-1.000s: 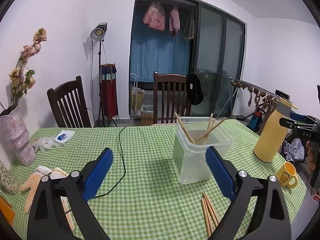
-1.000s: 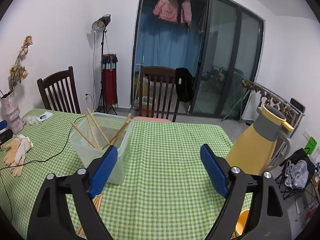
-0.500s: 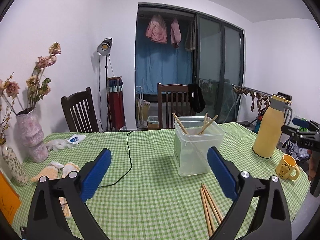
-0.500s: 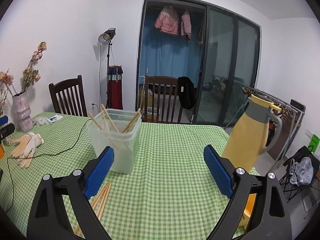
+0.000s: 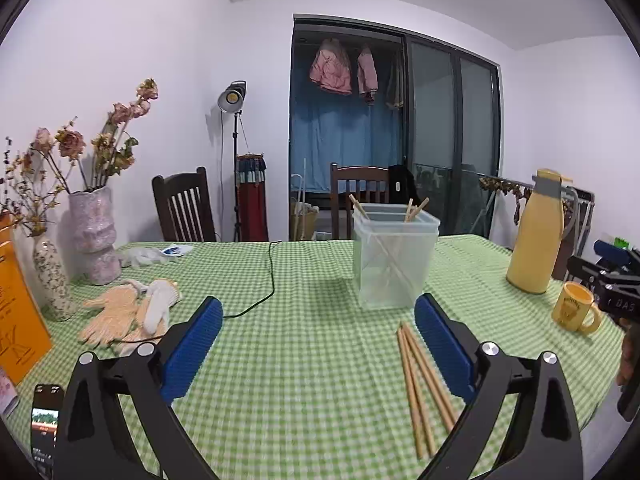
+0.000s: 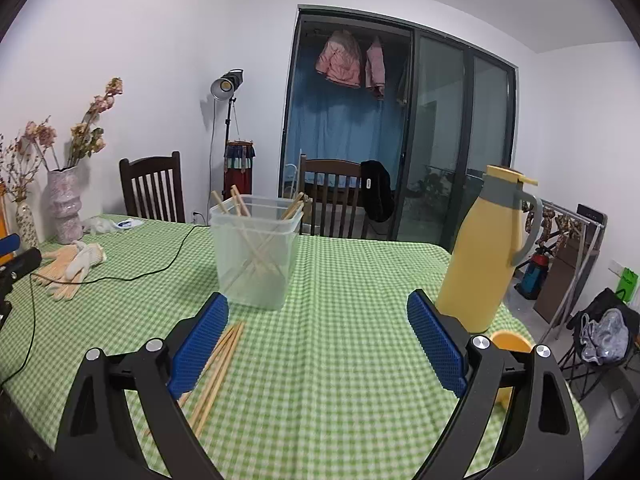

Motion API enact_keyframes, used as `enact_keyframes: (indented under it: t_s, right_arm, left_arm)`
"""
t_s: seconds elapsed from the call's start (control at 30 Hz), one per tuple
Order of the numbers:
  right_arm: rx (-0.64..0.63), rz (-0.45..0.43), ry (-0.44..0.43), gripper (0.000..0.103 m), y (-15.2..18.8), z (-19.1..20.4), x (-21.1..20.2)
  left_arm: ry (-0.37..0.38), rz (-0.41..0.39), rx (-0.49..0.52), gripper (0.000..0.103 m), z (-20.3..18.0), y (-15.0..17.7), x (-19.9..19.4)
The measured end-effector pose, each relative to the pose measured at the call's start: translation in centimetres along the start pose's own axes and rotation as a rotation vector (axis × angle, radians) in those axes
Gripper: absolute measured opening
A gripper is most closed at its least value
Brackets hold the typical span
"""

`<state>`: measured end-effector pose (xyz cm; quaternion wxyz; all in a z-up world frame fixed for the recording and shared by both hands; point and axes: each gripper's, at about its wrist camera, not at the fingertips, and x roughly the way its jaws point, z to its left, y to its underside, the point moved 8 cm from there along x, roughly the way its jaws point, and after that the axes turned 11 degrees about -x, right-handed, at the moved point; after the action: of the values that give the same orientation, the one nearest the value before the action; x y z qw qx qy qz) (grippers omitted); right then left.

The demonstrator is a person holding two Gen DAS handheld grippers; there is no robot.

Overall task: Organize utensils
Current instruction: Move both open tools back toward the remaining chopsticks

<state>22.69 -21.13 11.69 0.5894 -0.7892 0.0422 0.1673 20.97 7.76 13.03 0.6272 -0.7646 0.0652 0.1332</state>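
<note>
both grippers released above the table, holding nothing.
left gripper (image 5: pixel 318 336) and right gripper (image 6: pixel 318 330): jaws wide apart. loose chopsticks (image 5: pixel 420 384) lie on the green cloth (image 5: pixel 312 380), just near of the clear bin (image 5: pixel 394 258), which holds more sticks (image 6: pixel 260 248) leaning upright.

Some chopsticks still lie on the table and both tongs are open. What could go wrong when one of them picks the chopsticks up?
1. The loose chopsticks lie close together, so the left tongs may catch several, or push some toward the near table edge.
2. The clear box looks light, and the chopsticks inside lean out over its rim; bumping them could tip it.
3. The yellow mug stands close to the right tongs; a wide swing could hit it.
</note>
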Motion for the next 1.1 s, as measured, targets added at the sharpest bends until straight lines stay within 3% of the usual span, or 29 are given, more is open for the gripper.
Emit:
enact_keyframes:
  t_s: [0.13, 0.47, 0.67, 0.93, 1.1]
  right_arm:
    - [0.009, -0.012, -0.003, 0.087, 1.8, 1.3, -1.2]
    - [0.012, -0.048, 0.032, 0.087, 6.5, 4.6, -4.7]
    - [0.043, -0.025, 0.040, 0.087, 10.6, 6.0, -6.6]
    - [0.067, -0.018, 0.022, 0.087, 14.0, 7.6, -9.8]
    - [0.058, -0.002, 0.018, 0.087, 14.6, 8.4, -9.4]
  left_arm:
    - [-0.024, -0.024, 0.010, 0.094, 0.3, 2.1, -1.3]
    - [0.041, 0.041, -0.071, 0.094, 0.4, 9.8, -3.9]
    - [0.053, 0.036, 0.001, 0.094, -0.3, 14.7, -6.2]
    - [0.058, 0.059, 0.035, 0.094, 0.9, 18.1, -8.5]
    - [0.049, 0.080, 0.037, 0.094, 0.8, 18.8, -8.0]
